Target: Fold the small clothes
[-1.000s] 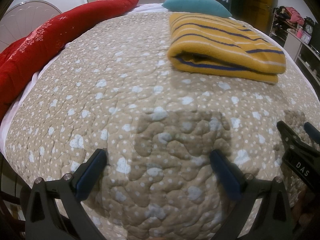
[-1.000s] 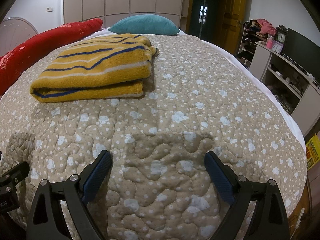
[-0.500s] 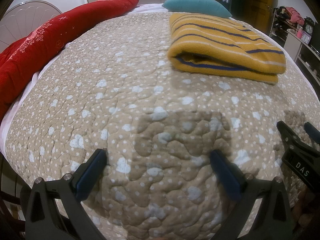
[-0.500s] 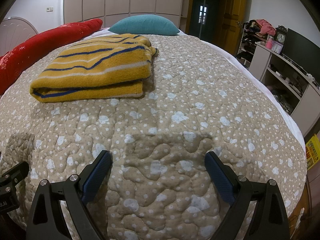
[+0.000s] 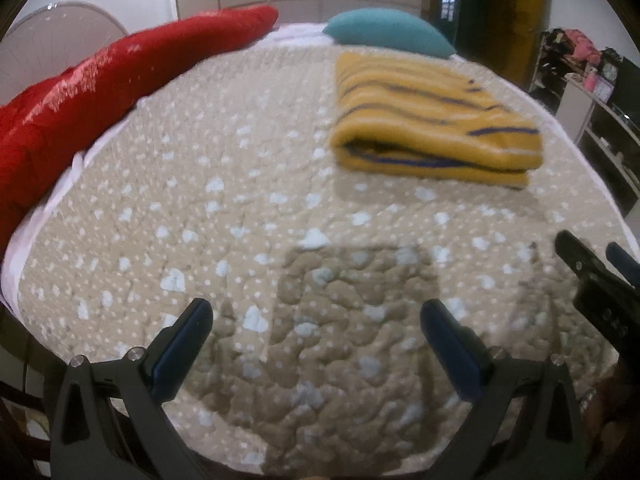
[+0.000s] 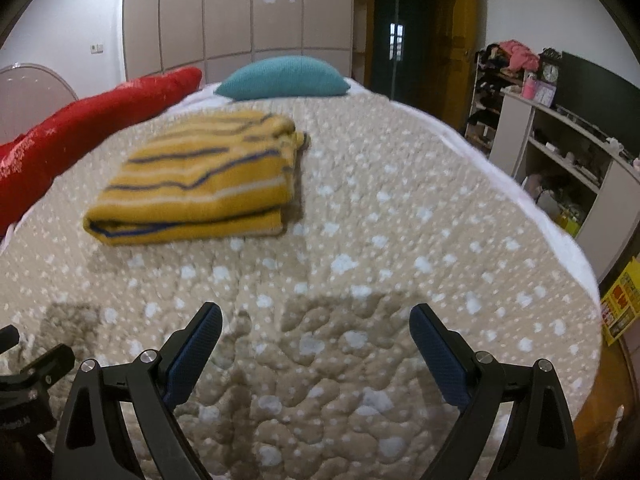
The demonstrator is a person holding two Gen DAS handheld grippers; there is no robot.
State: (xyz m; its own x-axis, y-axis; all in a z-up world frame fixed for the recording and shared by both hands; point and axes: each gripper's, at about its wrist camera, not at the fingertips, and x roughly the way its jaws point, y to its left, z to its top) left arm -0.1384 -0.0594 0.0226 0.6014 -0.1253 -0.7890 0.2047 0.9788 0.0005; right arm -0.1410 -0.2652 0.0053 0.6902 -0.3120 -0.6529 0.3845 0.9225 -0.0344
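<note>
A long red bolster lies along the bed's edge at ten o'clock, a teal pillow at twelve. The beige quilted bedspread with white dots covers the bed; open shelves stand at two o'clock. The folded mustard-yellow garment with navy stripes rests on the bedspread, well apart from both grippers. Left gripper and right gripper gape wide, holding nothing.
</note>
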